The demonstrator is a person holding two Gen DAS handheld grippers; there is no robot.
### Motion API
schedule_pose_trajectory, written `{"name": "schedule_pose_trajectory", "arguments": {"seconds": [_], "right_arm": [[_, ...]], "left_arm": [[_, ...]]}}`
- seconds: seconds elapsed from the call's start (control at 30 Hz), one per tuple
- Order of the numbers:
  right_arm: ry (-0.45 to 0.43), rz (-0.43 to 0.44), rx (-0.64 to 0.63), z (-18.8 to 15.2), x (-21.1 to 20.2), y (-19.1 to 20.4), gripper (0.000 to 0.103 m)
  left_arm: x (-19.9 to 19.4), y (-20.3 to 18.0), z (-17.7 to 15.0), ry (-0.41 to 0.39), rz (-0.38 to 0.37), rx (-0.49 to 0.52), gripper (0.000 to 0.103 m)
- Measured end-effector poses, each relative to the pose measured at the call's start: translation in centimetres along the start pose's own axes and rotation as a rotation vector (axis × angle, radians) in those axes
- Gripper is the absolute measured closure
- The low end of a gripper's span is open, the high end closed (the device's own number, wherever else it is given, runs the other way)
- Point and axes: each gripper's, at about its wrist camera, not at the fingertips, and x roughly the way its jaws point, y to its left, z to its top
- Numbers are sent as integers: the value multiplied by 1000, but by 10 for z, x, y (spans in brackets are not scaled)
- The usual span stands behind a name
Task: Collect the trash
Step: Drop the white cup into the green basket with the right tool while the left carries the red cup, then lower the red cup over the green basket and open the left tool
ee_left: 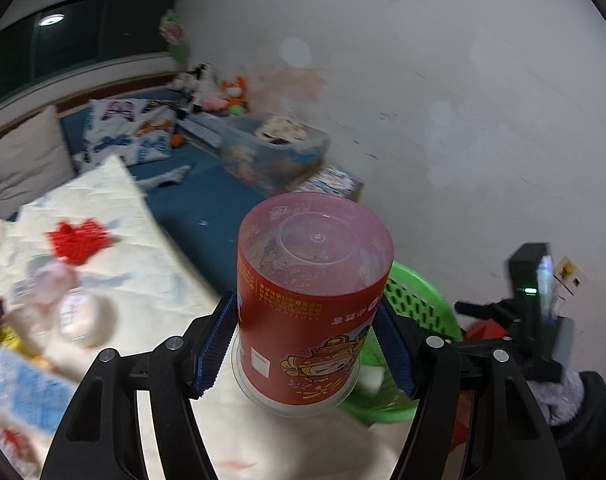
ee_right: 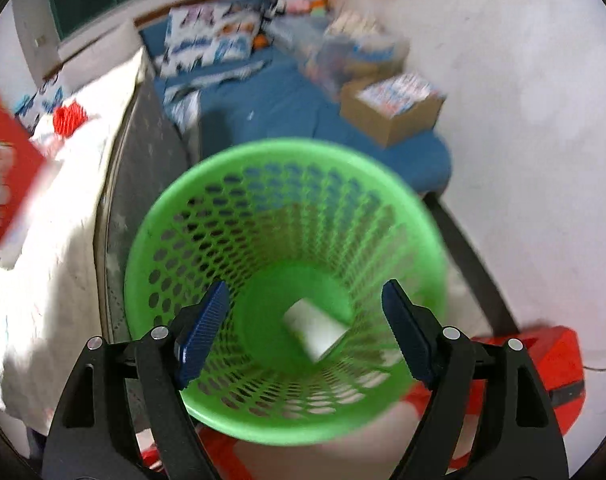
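Left claw [ee_left: 307, 344] is clamped on an upside-down red noodle cup [ee_left: 311, 304]; right claw [ee_right: 305, 332], nothing in it, spread apart over the green mesh basket [ee_right: 175, 208], white trash [ee_right: 317, 330] at the bottom.

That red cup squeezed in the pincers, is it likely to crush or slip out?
The red cup looks like thin plastic, probably light and easily dented. The left gripper pinches its smooth, tapered sides with ridged pads, so it might slip. It appears empty, bottom facing away.
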Motion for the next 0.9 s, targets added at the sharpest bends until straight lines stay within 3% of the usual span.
{"name": "schedule_pose_trajectory", "arguments": {"seconds": [0.17, 0.53, 0.7, 0.77, 0.9], "right_arm": [[-74, -55, 41, -13, -18, -21, 22], [-89, -72, 153, -45, -26, -52, 22], [-88, -71, 201, -54, -28, -65, 22], [-83, -75, 202, -56, -27, -66, 22], [-81, -74, 200, -61, -30, -64, 22]], "left_arm": [[50, -29, 4, 79, -44, 43, 38], [133, -71, -15, 250, -79, 78, 38], [153, -83, -20, 293, -81, 76, 36], [154, -82, -21, 300, -91, 77, 30], [145, -83, -27, 292, -90, 73, 29]]}}
